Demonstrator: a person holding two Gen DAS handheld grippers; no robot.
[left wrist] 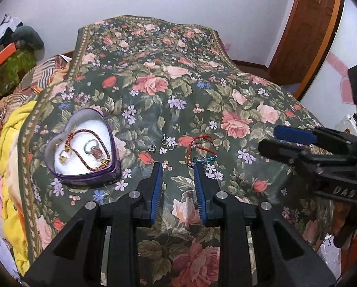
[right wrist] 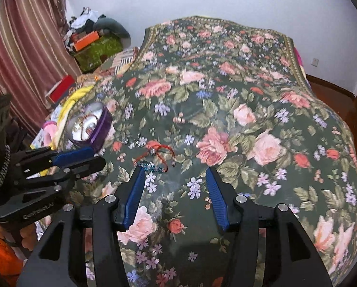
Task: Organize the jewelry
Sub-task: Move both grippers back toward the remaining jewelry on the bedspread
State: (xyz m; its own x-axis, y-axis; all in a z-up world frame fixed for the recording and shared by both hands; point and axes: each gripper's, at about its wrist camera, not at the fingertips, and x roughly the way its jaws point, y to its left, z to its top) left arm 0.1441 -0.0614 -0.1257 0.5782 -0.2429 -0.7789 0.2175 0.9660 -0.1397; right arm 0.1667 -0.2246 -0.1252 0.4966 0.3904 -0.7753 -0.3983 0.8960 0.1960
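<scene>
Floral dark-green bedspread covers the bed. On it sits a purple heart-shaped tin holding a rope necklace and rings. To its right lie a red cord bracelet and a blue beaded bracelet, touching. Left gripper and right gripper hover released, nothing between their jaws.

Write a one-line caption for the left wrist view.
Open left gripper nears loose bracelets beside a heart-shaped tin on the floral bedspread.
</scene>
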